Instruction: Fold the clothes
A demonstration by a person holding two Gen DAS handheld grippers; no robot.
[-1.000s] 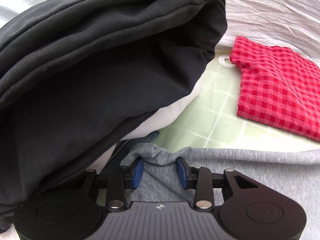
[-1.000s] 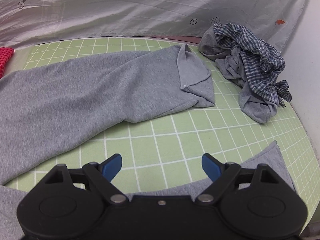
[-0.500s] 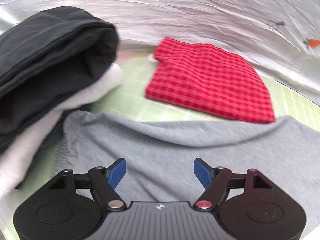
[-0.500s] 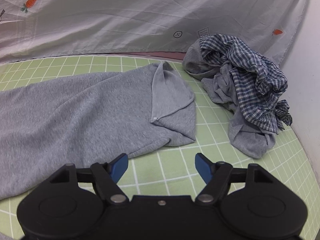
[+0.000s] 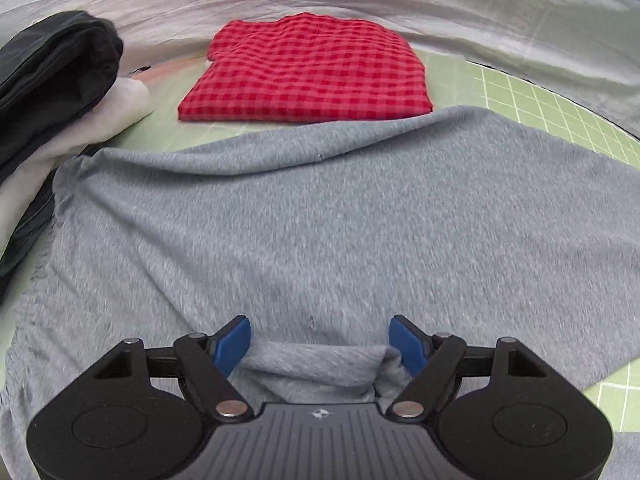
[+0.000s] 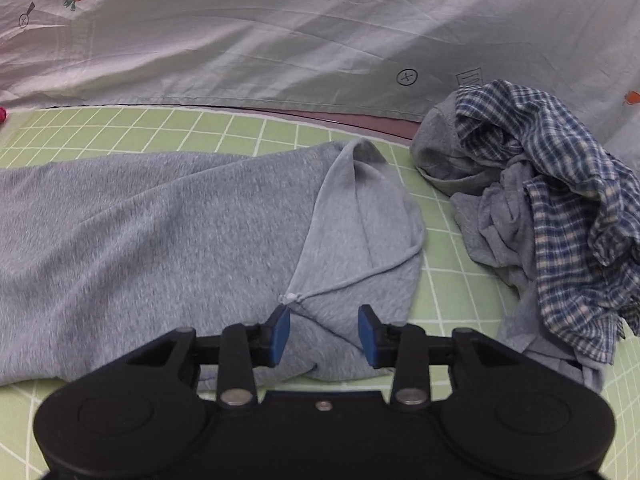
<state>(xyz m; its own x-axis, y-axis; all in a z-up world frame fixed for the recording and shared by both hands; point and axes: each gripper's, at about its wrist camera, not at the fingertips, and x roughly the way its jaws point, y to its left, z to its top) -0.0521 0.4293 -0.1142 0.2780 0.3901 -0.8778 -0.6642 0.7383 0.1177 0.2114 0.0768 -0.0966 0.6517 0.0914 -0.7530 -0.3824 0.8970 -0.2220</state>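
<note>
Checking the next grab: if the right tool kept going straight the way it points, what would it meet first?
Probably the folded-over corner of the grey garment, already between the closing pads of the right tool; depth is hard to judge.

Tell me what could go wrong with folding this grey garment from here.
The right gripper is closing over a bunched corner of the grey garment; it may pinch one layer only, skewing the fold. The left gripper is opening, so its end could slump. Dragging could disturb the red checked cloth.
</note>
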